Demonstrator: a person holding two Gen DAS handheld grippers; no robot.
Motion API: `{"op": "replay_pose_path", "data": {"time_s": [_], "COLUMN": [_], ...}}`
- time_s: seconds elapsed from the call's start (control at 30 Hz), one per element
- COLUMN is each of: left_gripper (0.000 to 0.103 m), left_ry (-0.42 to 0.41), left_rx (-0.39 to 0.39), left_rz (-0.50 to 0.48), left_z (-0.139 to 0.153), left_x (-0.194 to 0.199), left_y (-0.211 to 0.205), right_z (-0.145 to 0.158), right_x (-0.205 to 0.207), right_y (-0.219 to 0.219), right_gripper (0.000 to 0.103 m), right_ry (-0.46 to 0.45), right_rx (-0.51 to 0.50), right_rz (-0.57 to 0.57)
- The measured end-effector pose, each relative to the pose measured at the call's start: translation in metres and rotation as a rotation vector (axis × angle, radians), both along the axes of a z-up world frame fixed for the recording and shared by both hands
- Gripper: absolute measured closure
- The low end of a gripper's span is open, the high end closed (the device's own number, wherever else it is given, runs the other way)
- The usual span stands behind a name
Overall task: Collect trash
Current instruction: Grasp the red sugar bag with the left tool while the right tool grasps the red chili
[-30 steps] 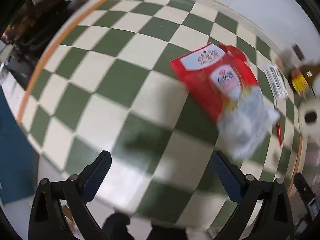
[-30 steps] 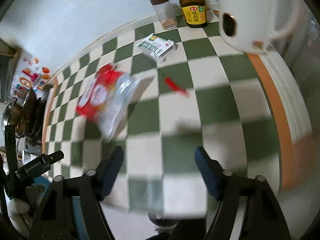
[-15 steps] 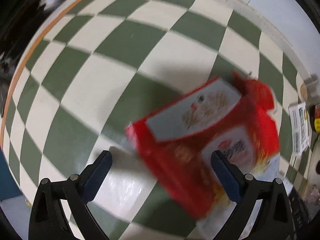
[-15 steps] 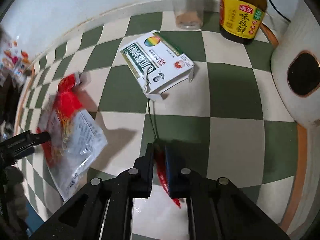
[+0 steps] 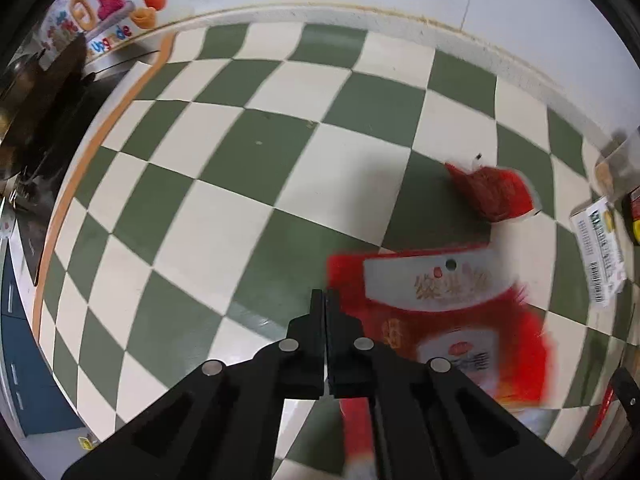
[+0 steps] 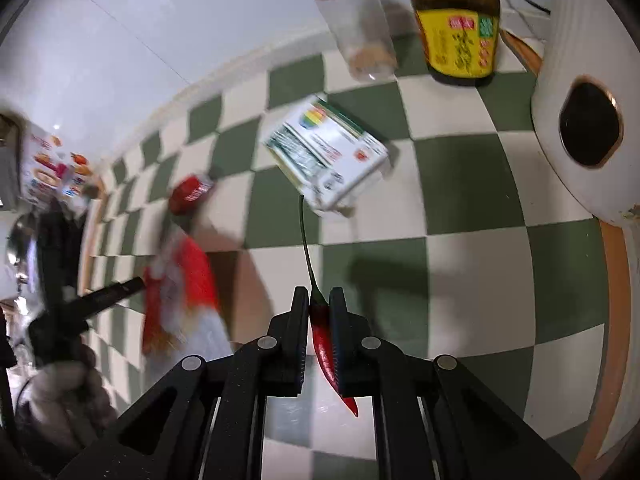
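Observation:
My left gripper (image 5: 325, 300) is shut on the corner of a red and white snack bag (image 5: 448, 320), which hangs blurred to its right above the checkered cloth. The bag also shows in the right wrist view (image 6: 180, 292), held by the left gripper (image 6: 120, 292). A torn red scrap (image 5: 494, 196) lies on the cloth beyond it; it also shows in the right wrist view (image 6: 190, 192). My right gripper (image 6: 319, 300) is shut on a red chili pepper (image 6: 326, 344) with a long green stem, lifted off the cloth.
A white printed carton (image 6: 326, 156) lies just beyond the chili, also at the right edge of the left wrist view (image 5: 600, 256). A clear jar (image 6: 358, 28), a brown sauce bottle (image 6: 456, 24) and a white appliance (image 6: 580, 92) stand by the wall. Dark cookware (image 5: 36, 92) sits left.
Both grippers went from open to shut. The left one closed on the snack bag's corner and pulled it up. The right one closed on the chili and raised it.

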State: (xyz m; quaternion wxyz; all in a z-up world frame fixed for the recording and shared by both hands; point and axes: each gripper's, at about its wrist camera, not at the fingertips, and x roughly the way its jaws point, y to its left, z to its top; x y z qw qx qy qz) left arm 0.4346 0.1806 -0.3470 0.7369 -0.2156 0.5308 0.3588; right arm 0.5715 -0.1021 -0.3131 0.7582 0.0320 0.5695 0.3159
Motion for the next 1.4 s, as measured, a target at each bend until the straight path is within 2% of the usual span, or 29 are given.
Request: {"op": "replay_pose_path", "data": {"time_s": [0.07,0.2,0.3,0.47,0.63,0.67,0.7,0.77,0.83,0.9,1.07,1.23,1.33,1.4], "left_gripper": [0.103,0.103,0.103,0.099,0.096,0.092,0.080,0.068,0.067,0.067,0.067,0.067,0.067,0.067], "left_ry": [-0.025,-0.092,-0.117,-0.157,-0.191,-0.235,-0.265,-0.338,-0.393,-0.402,-0.516,-0.590,-0.649,-0.646], "left_rx": [0.017,0.051,0.050,-0.123,-0.372,-0.377,-0.397,-0.458,-0.517,-0.563,-0.621,-0.660,-0.678,-0.676], "left_rz": [0.003,0.000,-0.020,0.001,0.011,0.015,0.011,0.012,0.048,0.057,0.119,0.170,0.169,0.145], "left_z": [0.015,0.049,0.060,0.025,-0.030,-0.030,-0.029,-0.030,-0.033,-0.036,-0.028,-0.029,-0.026,-0.024], "left_x": [0.000,-0.025,-0.037,-0.049,-0.057,-0.061,-0.063,-0.065,-0.068,-0.066,-0.075,-0.084,-0.080,-0.072], "left_y": [-0.004,-0.018,-0.016,0.004,0.009,0.009,0.010,0.012,0.016,0.016,0.022,0.027,0.024,0.021], "right_z": [0.011,0.024,0.030,0.021,-0.024,-0.033,-0.037,-0.037,-0.038,-0.039,-0.037,-0.039,-0.039,-0.039], "right_x": [-0.006,-0.016,-0.029,-0.053,-0.068,-0.069,-0.068,-0.067,-0.065,-0.063,-0.058,-0.055,-0.055,-0.055], "right_y": [0.004,0.012,0.016,0.038,0.069,0.070,0.069,0.065,0.062,0.064,0.067,0.066,0.068,0.069], "right_gripper": [0.092,0.092,0.092,0.092,0.092,0.092,0.092,0.092,0.092,0.092,0.092,0.092,0.092,0.092], "right_ry": [-0.015,-0.028,-0.020,0.046,0.067,0.070,0.081,0.085,0.106,0.112,0.114,0.127,0.128,0.127], "right_rx": [0.019,0.044,0.070,0.118,-0.011,-0.030,-0.026,-0.007,-0.001,-0.001,-0.009,-0.005,-0.010,-0.014], "right_rz": [0.018,0.057,0.088,0.192,0.279,0.279,0.277,0.271,0.263,0.265,0.272,0.274,0.278,0.281]}}
